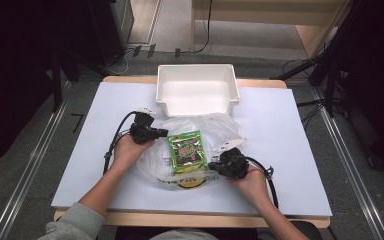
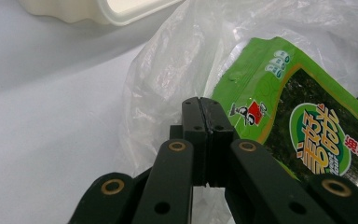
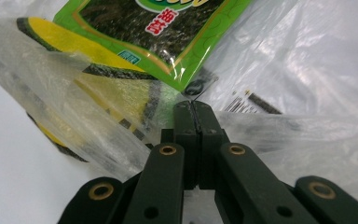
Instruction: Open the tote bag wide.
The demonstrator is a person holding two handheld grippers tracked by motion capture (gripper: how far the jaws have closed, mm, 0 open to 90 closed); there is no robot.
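On white table top (image 1: 80,150): white bin (image 1: 197,90), clear bag (image 1: 205,125); grey floor around.

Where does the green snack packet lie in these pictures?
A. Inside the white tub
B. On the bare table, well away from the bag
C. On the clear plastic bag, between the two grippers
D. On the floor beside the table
C: in the high view the green snack packet rests on the crumpled clear plastic bag, with the left gripper and right gripper on either side, while the white tub stands behind it.
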